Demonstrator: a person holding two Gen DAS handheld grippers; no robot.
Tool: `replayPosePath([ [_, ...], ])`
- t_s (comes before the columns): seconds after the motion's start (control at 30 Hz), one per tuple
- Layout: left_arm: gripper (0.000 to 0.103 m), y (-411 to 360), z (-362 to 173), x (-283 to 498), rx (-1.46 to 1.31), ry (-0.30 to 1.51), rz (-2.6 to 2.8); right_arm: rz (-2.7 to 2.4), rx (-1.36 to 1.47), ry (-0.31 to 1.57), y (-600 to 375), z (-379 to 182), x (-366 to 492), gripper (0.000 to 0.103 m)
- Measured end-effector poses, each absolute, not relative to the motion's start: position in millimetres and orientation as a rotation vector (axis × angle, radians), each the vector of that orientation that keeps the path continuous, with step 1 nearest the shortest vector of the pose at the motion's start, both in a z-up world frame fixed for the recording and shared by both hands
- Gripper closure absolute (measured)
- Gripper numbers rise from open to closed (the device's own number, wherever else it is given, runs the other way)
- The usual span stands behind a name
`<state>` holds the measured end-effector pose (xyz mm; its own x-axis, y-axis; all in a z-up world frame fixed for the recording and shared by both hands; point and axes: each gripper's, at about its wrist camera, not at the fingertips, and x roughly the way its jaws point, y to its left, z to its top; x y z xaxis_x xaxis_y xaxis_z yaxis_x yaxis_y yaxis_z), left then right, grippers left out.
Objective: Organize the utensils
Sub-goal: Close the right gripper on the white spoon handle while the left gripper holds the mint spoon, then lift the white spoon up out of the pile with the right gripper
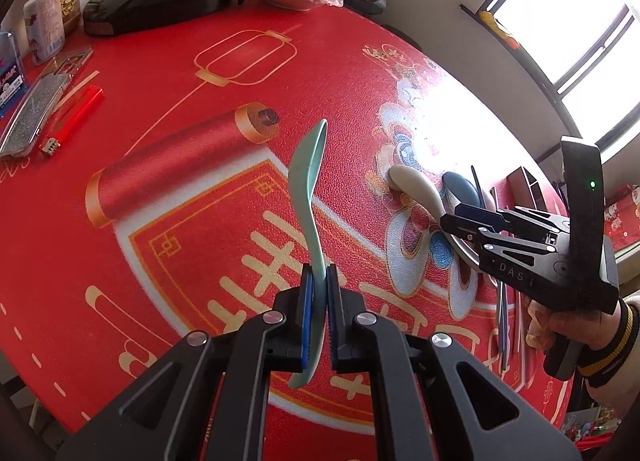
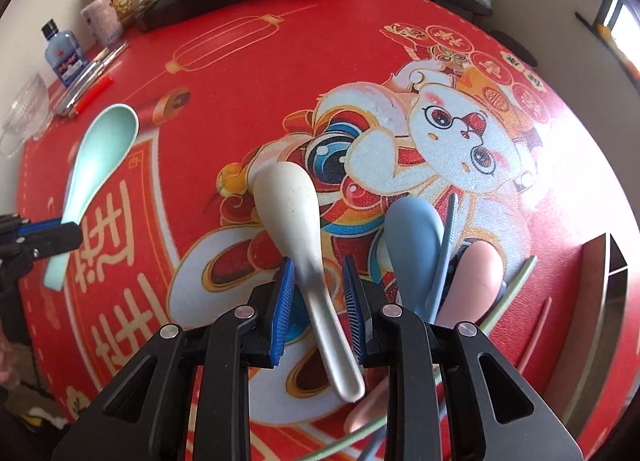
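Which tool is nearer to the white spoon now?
Right. The right tool is open with its fingers on both sides of the white spoon handle. The left tool is away to the side, shut on the green spoon.

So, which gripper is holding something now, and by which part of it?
The left gripper grips the mint-green spoon on its handle. The right gripper is open around the cream spoon, not gripping it.

Mint-green spoon (image 2: 100, 149), bowl toward 12 o'clock, lifted clear of the cloth. Cream spoon (image 2: 298, 229) lies centrally, handle toward 6 o'clock. Blue spoon (image 2: 412, 245) and pink spoon (image 2: 476, 281) lie at its 3 o'clock, beside thin chopsticks (image 2: 516, 289).
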<state>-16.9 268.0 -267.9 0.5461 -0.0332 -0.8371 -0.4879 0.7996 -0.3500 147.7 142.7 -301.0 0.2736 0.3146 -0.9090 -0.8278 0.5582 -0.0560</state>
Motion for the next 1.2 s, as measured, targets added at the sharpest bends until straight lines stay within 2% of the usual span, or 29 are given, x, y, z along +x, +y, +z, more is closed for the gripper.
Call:
replayPosePath([
  [0.27, 0.097, 265.4, -267.0, -14.0, -0.604, 0.963, 0.278, 0.816, -0.645, 1.029, 150.8, -309.9, 141.7, 0.079],
  [0.33, 0.097, 265.6, -267.0, -14.9, -0.605, 0.963, 0.278, 0.816, -0.589, 1.053, 150.0, -310.4, 148.0, 0.079],
  [0.43, 0.097, 267.5, -267.1, -17.3, -0.61, 0.962, 0.282, 0.804, -0.494, 1.111, 144.9, -308.7, 158.9, 0.086],
  [0.53, 0.097, 269.5, -266.8, -17.8, -0.615, 0.959, 0.284, 0.809, -0.318, 1.17, 133.0, -302.4, 173.2, 0.089],
  [0.77, 0.097, 268.0, -262.2, -9.2, -0.598, 0.955, 0.259, 0.736, -0.223, 1.195, 113.5, -295.5, 188.7, 0.089],
  [1.03, 0.097, 264.5, -261.9, -4.5, -0.58, 0.964, 0.238, 0.835, -0.26, 1.192, 123.1, -296.2, 175.4, 0.087],
  [1.1, 0.097, 264.7, -261.6, -6.0, -0.574, 0.966, 0.235, 0.841, -0.241, 1.196, 126.3, -299.5, 179.3, 0.085],
  [1.2, 0.097, 264.9, -261.4, -10.2, -0.571, 0.969, 0.237, 0.847, -0.222, 1.201, 131.7, -305.4, 186.1, 0.076],
])
